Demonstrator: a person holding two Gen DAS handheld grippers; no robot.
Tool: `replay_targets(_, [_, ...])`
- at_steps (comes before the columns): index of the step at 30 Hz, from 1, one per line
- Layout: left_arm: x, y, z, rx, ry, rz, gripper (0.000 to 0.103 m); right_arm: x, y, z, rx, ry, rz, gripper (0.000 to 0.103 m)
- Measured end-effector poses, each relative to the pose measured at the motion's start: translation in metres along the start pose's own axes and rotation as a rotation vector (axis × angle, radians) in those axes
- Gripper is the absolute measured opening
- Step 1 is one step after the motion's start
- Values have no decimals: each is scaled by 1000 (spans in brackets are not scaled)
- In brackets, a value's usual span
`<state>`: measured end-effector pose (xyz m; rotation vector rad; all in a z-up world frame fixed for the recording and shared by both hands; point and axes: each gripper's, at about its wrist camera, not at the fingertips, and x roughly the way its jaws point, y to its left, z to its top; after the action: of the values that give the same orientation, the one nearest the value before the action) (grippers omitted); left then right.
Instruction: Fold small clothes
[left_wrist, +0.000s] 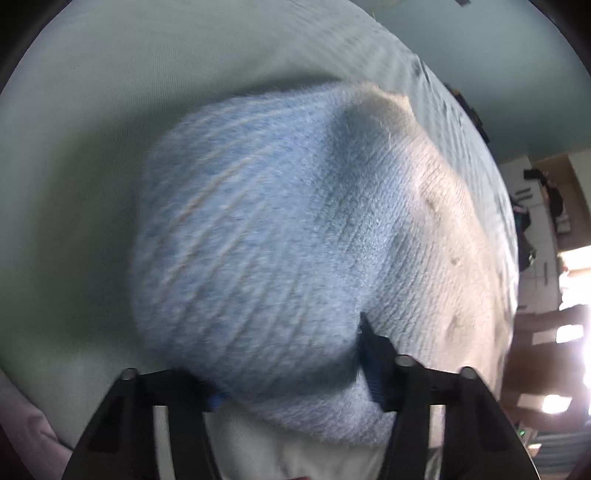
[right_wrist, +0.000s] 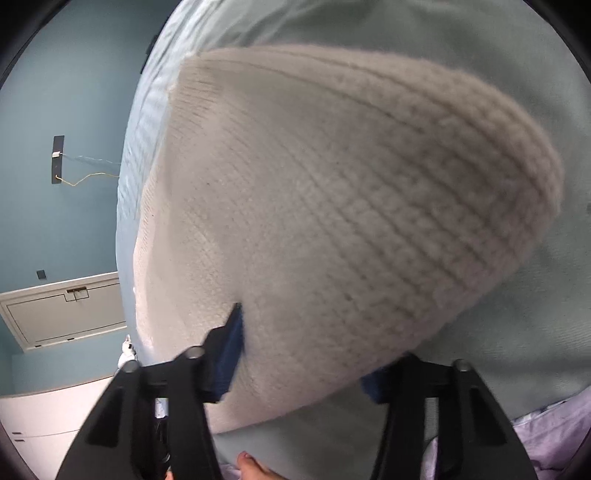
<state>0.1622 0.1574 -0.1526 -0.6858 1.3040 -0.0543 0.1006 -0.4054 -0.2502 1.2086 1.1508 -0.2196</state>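
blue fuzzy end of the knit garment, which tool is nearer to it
Left. The left tool pinches the blue fuzzy knit end itself; the right tool pinches the garment's cream knit end, away from the blue.

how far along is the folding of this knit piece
Early. Nothing looks folded yet: the blue and cream knitted garment lies bunched on the pale green sheet. In hand: the left gripper and right gripper each pinch an edge. Folding remains.
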Motion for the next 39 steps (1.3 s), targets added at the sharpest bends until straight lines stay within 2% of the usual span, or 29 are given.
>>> replay_targets(1, [-6, 1, 0, -6, -8, -16, 40, -6, 2, -2, -15, -19, 9, 34])
replay_targets(4, [-25, -8, 0, 28, -38, -66, 33, -23, 8, -6, -34, -72, 69, 30])
replay_targets(8, [-64, -15, -7, 93, -97, -137, 29, -56, 12, -18, -29, -134, 218, 28])
replay_targets(10, [-81, -11, -12, 56, -100, -173, 28, -74, 3, -25, 27, -125, 283, 28])
replay_targets(13, [-102, 5, -25, -6, -61, -229, 28, -98, -11, -39, 64, -96, 323, 27])
replay_targets(16, [-122, 20, -40, -29, -14, -273, 28, -126, -20, -64, 28, -69, 317, 27])
replay_targets(19, [-135, 29, -60, -34, 4, -286, 28, -148, -32, -83, 22, -41, 321, 27])
replay_targets(22, [-137, 36, -73, -61, 20, -297, 28, -154, -37, -96, 26, -22, 287, 27])
replay_targets(25, [-137, 35, -72, -68, 28, -284, 28, -145, -30, -96, 46, -5, 253, 27])
replay_targets(29, [-142, 15, -57, -1, 35, -257, 28, -146, -1, -82, 29, 28, 243, 27])
replay_targets(31, [-145, 12, -40, -37, 64, -290, 28, -148, 16, -66, 45, 68, 241, 27])
replay_targets(34, [-141, -11, 3, -63, 89, -323, 28, -139, 56, -33, 35, 110, 196, 28])
replay_targets(36, [-127, -22, 37, -169, 102, -357, 34, -125, 78, 1, 76, 151, 209, 41])
replay_targets(37, [-115, -29, 58, -223, 107, -376, 45, -121, 81, 13, 107, 152, 239, 48])
replay_targets(38, [-106, -33, 73, -248, 101, -397, 52, -114, 85, 30, 119, 140, 283, 70])
replay_targets(39, [-98, -37, 86, -271, 75, -419, 71, -105, 92, 50, 94, 115, 334, 88])
